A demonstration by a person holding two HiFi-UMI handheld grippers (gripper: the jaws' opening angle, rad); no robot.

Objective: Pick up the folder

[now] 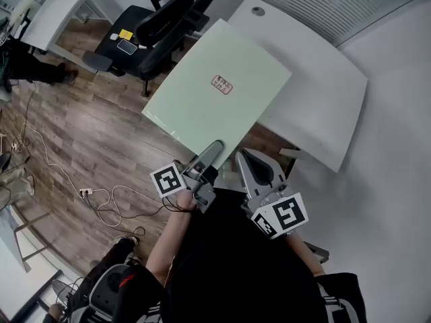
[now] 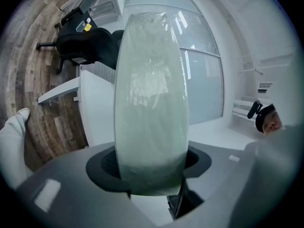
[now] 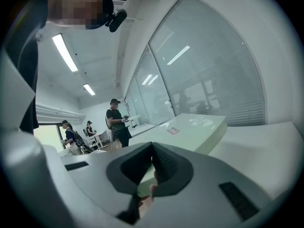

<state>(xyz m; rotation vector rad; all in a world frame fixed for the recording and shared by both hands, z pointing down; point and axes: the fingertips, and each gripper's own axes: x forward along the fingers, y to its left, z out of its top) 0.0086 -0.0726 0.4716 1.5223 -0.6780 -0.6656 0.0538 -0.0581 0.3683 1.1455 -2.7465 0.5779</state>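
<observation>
The folder (image 1: 219,89) is a large pale green sheet with a small red-printed label (image 1: 221,84). It is lifted flat above the white desk (image 1: 323,93) and the floor. My left gripper (image 1: 212,150) is shut on its near edge. In the left gripper view the folder (image 2: 149,103) rises out from between the jaws of the left gripper (image 2: 149,175). My right gripper (image 1: 244,157) is at the folder's near right corner with its jaws together. In the right gripper view the right gripper (image 3: 152,146) has its tips meeting, and the folder (image 3: 194,127) lies beyond them. I cannot tell whether it touches.
A black office chair (image 1: 161,25) stands behind the folder at the desk's left end. Cables and a power strip (image 1: 84,192) lie on the wooden floor at the left. Several people (image 3: 116,120) stand far off in the right gripper view.
</observation>
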